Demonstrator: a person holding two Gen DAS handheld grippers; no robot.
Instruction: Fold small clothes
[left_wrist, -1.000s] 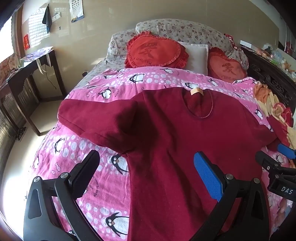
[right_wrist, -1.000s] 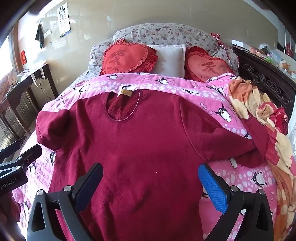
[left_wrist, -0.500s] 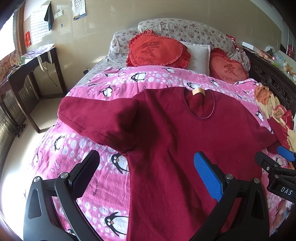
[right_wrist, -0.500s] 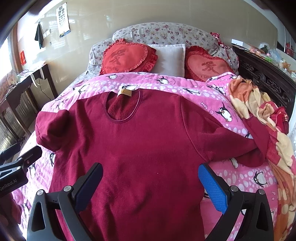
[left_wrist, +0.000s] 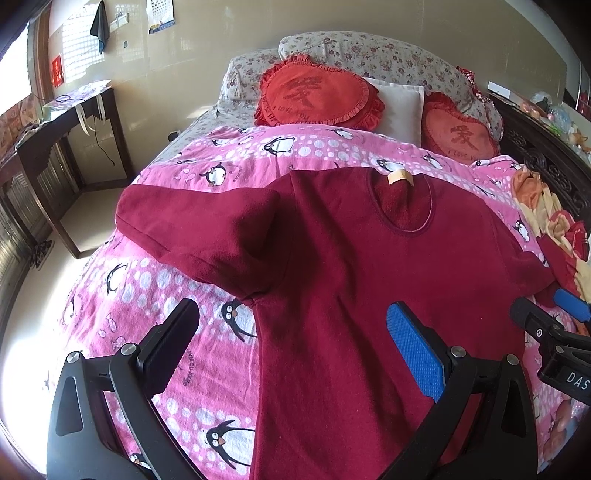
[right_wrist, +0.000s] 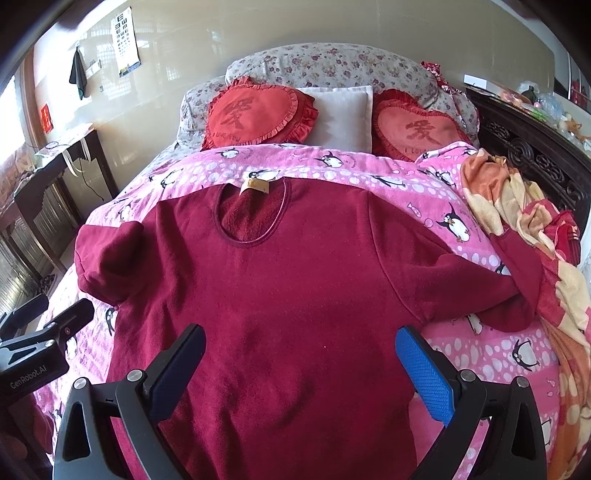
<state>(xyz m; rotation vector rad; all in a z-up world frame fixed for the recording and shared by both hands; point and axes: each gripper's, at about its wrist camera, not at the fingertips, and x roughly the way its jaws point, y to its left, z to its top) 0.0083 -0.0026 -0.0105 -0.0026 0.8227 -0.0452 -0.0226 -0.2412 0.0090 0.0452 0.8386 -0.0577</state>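
Note:
A dark red long-sleeved top (left_wrist: 351, 280) lies flat, front up, on the pink penguin bedspread (left_wrist: 155, 295), collar toward the pillows; it also shows in the right wrist view (right_wrist: 288, 295). Its left sleeve (left_wrist: 192, 221) is bunched at the bed's left edge. Its right sleeve (right_wrist: 480, 288) runs to a crumpled blanket. My left gripper (left_wrist: 291, 339) hovers open and empty over the top's left side seam. My right gripper (right_wrist: 301, 358) hovers open and empty over the lower body of the top.
Two red heart cushions (right_wrist: 258, 114) and a white pillow (right_wrist: 343, 114) lie at the head of the bed. An orange and red blanket (right_wrist: 535, 240) is heaped on the right. A dark wooden desk (left_wrist: 62, 140) stands left of the bed.
Both grippers have shifted only slightly over the top and stay open. The top has not moved.

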